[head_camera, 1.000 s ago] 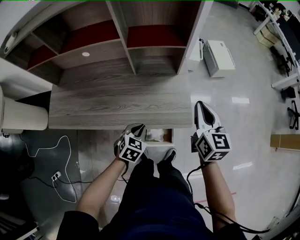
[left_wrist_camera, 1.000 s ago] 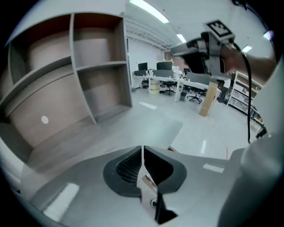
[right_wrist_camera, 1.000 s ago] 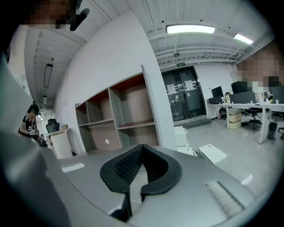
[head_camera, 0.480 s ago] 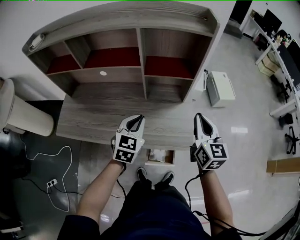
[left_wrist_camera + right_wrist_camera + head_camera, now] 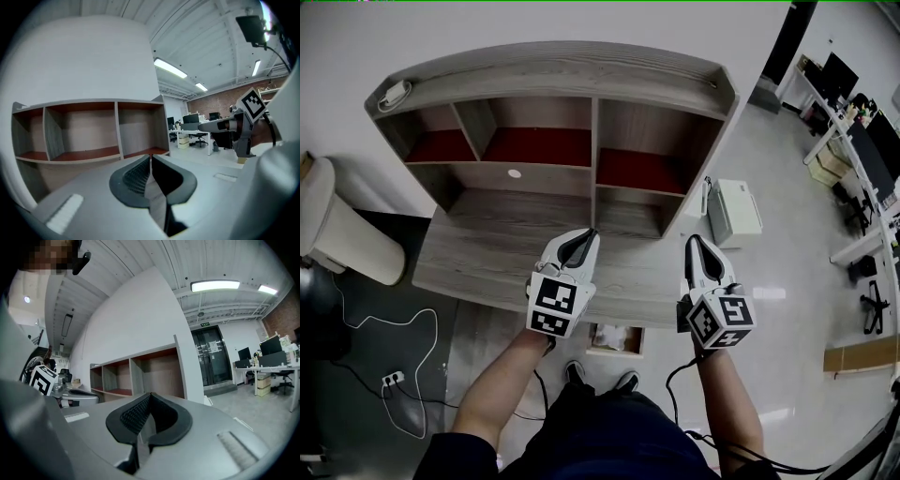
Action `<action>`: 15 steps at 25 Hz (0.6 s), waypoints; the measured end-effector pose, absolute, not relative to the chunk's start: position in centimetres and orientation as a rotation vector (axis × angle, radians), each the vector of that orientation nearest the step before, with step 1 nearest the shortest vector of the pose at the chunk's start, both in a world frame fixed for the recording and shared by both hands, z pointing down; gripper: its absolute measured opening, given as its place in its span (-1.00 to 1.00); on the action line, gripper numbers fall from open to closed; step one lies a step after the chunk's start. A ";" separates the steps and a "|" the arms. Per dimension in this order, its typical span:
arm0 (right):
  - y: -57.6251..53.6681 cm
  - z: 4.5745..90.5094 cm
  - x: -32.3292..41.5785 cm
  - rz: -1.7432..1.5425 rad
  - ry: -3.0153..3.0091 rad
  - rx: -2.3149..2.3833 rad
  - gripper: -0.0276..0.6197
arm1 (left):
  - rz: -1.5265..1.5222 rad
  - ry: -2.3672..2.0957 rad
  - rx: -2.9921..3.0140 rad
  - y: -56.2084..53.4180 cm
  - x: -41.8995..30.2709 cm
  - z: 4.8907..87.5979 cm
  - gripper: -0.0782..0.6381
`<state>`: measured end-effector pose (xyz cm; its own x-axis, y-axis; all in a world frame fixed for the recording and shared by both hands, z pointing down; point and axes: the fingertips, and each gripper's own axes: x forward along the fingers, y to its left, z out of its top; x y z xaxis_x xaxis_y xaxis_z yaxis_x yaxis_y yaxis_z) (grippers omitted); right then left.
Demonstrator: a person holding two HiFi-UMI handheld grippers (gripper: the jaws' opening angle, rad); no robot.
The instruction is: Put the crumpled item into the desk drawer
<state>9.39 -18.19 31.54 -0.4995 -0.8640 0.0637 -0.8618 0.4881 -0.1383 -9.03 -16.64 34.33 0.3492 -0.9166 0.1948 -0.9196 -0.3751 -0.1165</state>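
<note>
Left hand-held gripper [image 5: 584,236] and right hand-held gripper [image 5: 695,244] are held closed, empty; the crumpled item [image 5: 614,337] is seen lower, between them, inside the drawer [image 5: 616,353], nearer the left

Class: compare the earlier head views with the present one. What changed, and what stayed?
The left claw and the right claw moved from the front edge of the desk to above its top, while the head camera pulled back. Nothing was gripped or released. Both stayed shut and empty; the drawer stayed open with the crumpled item inside.
</note>
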 end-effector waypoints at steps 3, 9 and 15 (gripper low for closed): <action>-18.4 30.1 8.9 -0.204 2.697 -1.545 -0.90 | 0.265 -1.763 2.572 -17.2 -9.1 32.6 -0.73; -18.5 27.5 7.9 -0.134 2.696 -1.512 -0.90 | 0.109 -1.777 2.604 -17.8 -8.7 28.8 -0.73; -18.4 26.4 7.7 -0.091 2.695 -1.508 -0.90 | 0.032 -1.808 2.630 -17.7 -8.6 26.8 -0.73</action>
